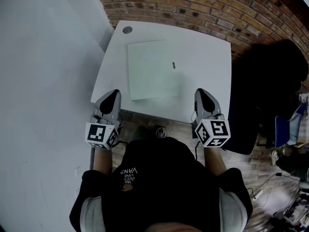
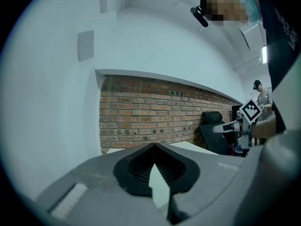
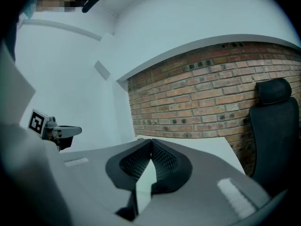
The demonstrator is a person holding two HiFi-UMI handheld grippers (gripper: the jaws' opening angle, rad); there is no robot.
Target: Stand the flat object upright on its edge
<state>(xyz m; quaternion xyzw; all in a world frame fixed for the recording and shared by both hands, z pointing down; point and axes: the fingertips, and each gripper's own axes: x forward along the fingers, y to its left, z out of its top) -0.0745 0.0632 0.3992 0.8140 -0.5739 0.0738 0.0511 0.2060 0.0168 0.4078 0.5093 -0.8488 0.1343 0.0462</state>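
1. Head view:
   - Panel [image 1: 153,69], pale, thin and nearly square, lies flat on the white table [image 1: 207,52], with a small dark mark [image 1: 173,65] near its right edge.
   - Its slightly longer sides run near to far, and its near edge sits close to the table's near edge.
   - The left gripper [image 1: 115,92] hovers over the table's near-left corner, just left of the panel's near-left corner.
   - The right gripper [image 1: 202,91] hovers right of the panel's near-right corner, a little further off.
   - Both point away from the person, so the panel lies between them and mostly on their far side. Neither touches it.
   - The left looks marginally nearer.
   - My guess is that the coming move turns on getting a jaw tip under one side edge, since the panel lies flush on the table.

2. Left gripper view:
   - Its jaws meet at the tip with nothing between them.
   - Past them are the far strip of the table, a brick wall [image 2: 150,112] and a black office chair [image 2: 211,126].
   - The panel cannot be picked out here.

3. Right gripper view:
   - These jaws are also pressed together and empty.
   - The table runs toward the wall, with the chair at the right.
   - The panel is not distinguishable.
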